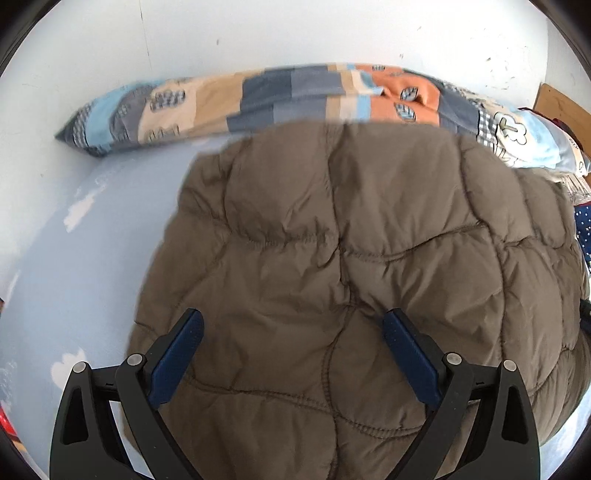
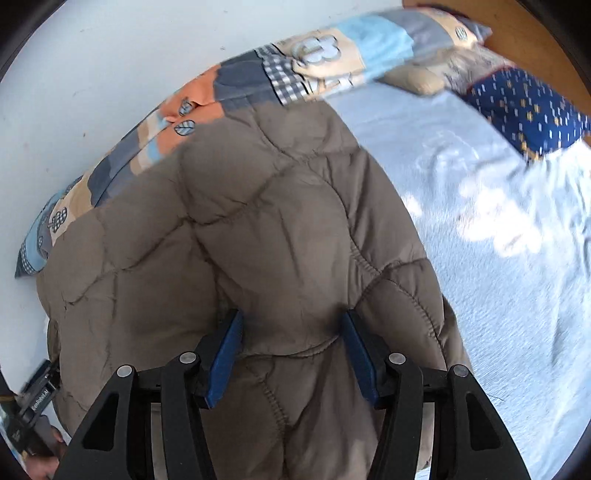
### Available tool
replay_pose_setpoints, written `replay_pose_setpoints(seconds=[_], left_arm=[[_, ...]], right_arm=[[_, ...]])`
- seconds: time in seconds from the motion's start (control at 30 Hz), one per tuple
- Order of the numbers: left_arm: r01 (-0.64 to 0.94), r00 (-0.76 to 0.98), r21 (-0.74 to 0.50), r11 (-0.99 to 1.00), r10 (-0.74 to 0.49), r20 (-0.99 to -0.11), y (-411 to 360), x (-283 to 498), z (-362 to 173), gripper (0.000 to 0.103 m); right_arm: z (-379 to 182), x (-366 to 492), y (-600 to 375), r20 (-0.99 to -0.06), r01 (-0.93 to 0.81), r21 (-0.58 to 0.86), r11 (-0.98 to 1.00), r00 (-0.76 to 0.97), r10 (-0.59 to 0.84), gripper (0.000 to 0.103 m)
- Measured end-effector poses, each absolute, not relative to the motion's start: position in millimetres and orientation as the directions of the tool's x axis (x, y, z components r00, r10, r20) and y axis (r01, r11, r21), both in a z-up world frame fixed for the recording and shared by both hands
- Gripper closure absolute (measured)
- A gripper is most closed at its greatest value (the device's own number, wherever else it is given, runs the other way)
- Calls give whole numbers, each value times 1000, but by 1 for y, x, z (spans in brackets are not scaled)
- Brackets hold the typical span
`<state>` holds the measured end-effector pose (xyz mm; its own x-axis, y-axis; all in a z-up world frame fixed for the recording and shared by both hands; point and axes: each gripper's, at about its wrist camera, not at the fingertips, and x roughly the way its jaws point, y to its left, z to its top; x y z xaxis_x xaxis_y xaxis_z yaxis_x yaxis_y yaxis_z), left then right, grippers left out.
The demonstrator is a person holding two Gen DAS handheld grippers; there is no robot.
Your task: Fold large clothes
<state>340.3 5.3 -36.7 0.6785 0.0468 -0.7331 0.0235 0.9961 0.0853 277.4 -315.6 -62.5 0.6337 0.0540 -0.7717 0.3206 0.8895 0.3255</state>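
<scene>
A brown quilted puffer jacket (image 1: 369,221) lies spread on a light blue bed sheet (image 1: 74,277). My left gripper (image 1: 291,321) hovers over its near part with the blue pads wide apart and nothing pinched between them. In the right wrist view the same jacket (image 2: 258,203) fills the left and middle. My right gripper (image 2: 291,321) has a thick puffed fold of it between its pads, and creases run out from both pads where they press in. The jacket's near edge is hidden under the grippers in both views.
A long patchwork pillow (image 1: 221,99) (image 2: 314,48) lies along the white wall (image 1: 258,33) behind the jacket. A navy dotted pillow (image 2: 528,107) and a wooden headboard (image 2: 524,33) are at the right. Bare sheet (image 2: 498,258) lies right of the jacket.
</scene>
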Motion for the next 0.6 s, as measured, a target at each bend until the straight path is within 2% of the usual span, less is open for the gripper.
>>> replay_pose_setpoints(seconds=[0.2, 0.43, 0.6], left_arm=[[15, 776, 109, 994, 57, -628, -1, 312, -6, 5], [5, 846, 168, 986, 86, -527, -1, 255, 26, 5], [-13, 855, 173, 985, 101, -509, 3, 207, 38, 5]], right_arm=[[-33, 260, -287, -688, 209, 334, 919, 721, 86, 44], [-12, 220, -252, -636, 97, 312, 945, 760, 132, 44], [2, 177, -241, -588, 68, 323, 944, 796, 144, 44]])
